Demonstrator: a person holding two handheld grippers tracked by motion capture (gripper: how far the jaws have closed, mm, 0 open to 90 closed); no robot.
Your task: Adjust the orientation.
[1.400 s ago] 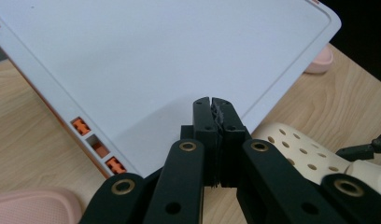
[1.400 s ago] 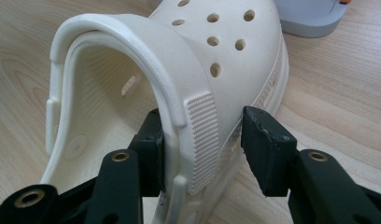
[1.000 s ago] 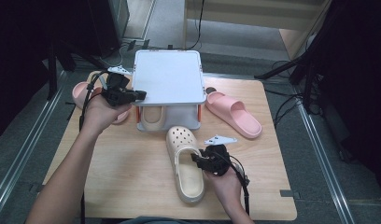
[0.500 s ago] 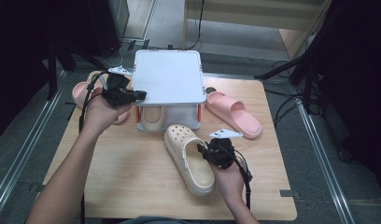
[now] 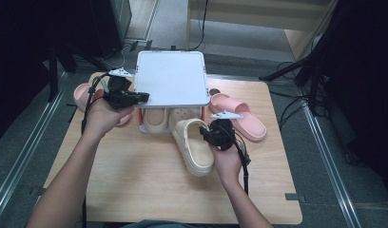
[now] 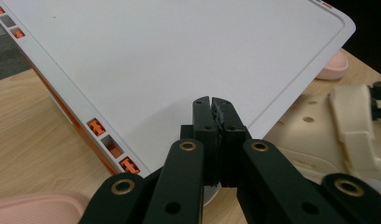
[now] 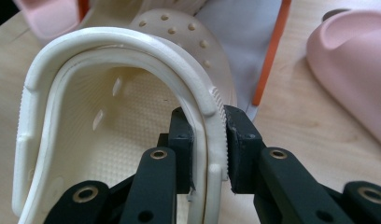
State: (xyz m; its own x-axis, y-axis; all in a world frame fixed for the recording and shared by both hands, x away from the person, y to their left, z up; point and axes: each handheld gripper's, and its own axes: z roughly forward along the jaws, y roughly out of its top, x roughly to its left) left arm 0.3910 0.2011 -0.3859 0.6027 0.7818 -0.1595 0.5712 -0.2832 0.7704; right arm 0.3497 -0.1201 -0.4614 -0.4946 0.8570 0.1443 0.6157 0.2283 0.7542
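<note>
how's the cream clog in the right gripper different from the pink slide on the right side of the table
The cream clog is cream, with a closed, hole-dotted toe and a heel strap; the pink slide is pink and backless. The right gripper clamps the clog's side wall with its toe pointing under the white rack; the slide lies free. Both rest on the table.

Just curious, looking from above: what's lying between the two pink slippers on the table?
In the high view, between the left pink slipper and the right one stands the white rack, with two cream clogs by it.
</note>
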